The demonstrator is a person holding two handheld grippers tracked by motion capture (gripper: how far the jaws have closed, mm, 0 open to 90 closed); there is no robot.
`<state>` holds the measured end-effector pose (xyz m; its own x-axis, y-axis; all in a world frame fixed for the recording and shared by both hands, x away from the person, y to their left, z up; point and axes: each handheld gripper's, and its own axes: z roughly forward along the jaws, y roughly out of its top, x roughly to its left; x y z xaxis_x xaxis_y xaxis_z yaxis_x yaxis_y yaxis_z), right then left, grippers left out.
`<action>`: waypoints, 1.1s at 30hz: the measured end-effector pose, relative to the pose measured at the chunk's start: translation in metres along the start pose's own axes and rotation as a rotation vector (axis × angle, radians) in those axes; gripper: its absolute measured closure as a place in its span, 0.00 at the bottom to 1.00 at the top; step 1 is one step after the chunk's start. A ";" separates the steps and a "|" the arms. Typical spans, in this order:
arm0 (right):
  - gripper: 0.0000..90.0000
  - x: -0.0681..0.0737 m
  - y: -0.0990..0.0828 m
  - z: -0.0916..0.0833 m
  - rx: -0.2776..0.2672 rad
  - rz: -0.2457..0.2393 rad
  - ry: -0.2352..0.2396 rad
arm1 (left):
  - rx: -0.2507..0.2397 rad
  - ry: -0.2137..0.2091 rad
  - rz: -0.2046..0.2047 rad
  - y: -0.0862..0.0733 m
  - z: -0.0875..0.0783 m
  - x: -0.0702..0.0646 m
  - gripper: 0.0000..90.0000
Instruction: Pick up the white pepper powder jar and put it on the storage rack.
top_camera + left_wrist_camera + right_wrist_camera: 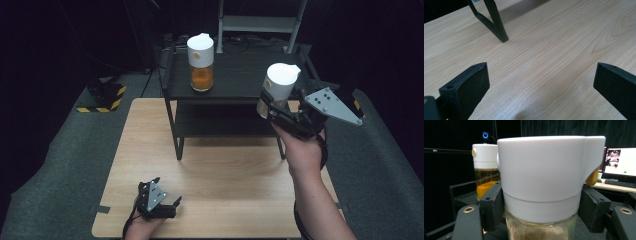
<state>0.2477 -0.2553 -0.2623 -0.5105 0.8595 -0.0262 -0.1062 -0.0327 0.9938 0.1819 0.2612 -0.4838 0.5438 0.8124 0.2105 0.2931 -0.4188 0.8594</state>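
High view: right gripper (272,107) clamps a white-lidded glass jar (278,86) in the air off the black shelf's (240,82) right front corner; a second jar (201,62) stands at its left front. Left gripper view: left gripper (541,80), jaws spread wide, nothing between, over the tabletop (554,45) near its front edge. Right gripper view: pads (491,205) press the jar just under its lid.

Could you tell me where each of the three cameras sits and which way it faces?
High view: above the person's side, looking forward and down on the wooden table and black shelf; both forearms show.
Left gripper view: on the left gripper, facing the tabletop and a shelf leg; open jaws.
Right gripper view: on the right gripper, facing the held jar; jaws clamp it.
Shared: the orange-filled jar on the shelf shows in the high and right gripper views.
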 end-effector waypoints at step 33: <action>0.34 -0.010 0.012 0.069 0.008 0.017 -0.065 | -0.015 -0.018 -0.013 -0.003 -0.002 0.005 0.01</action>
<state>0.3100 -0.2293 -0.2428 -0.4560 0.8900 -0.0031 -0.0910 -0.0432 0.9949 0.1820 0.2674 -0.4846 0.5537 0.8106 0.1907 0.2887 -0.4017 0.8691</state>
